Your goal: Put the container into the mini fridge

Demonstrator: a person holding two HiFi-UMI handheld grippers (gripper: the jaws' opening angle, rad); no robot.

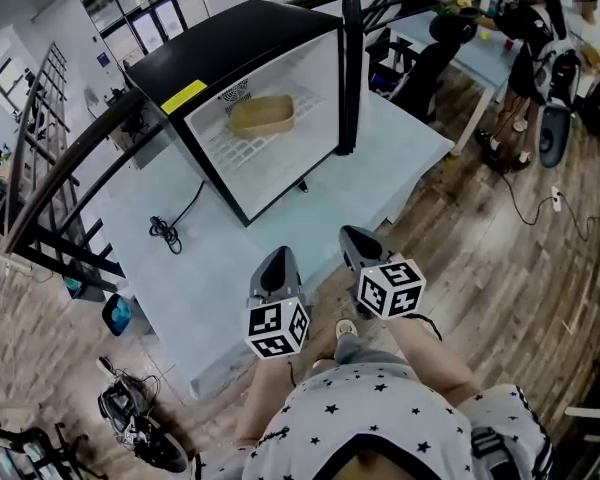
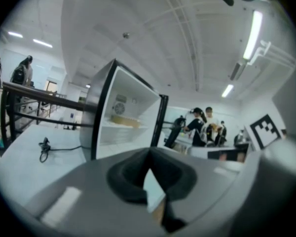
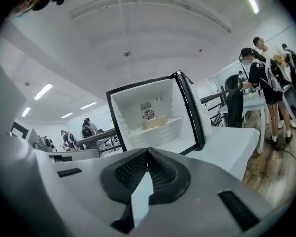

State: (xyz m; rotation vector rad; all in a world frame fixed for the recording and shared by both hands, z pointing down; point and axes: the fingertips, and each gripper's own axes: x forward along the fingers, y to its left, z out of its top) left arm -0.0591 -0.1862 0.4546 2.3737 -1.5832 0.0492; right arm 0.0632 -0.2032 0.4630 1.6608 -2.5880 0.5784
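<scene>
**Already on the shelf: only the door is left**

Judging by how things lie, the placing step is done. The container [image 1: 261, 114] sits inside the fridge [image 1: 230, 53], on the wire shelf [image 1: 280, 146], toward the shelf's back edge and just below the fan grille on the back wall. Neither claw touches it.

Your left gripper [image 1: 276, 265] and right gripper [image 1: 359, 242] both hang low by your body, over the near edge of the table [image 1: 190, 268], well apart from the fridge. Each claw is pinched fully together with nothing between the pads.

The door [image 1: 351, 68] stands wide open at the fridge's right side. If the job includes closing it, that would be your next move: bring the right gripper round the door's outer face and push it to with a closed claw, steadily enough that the fridge does not slide on the table.

The container lies flat, apparently mouth up. Its long axis runs side to side across the shelf, parallel to the back wall, so its broad side faces you through the opening and clears the door's swing.
</scene>
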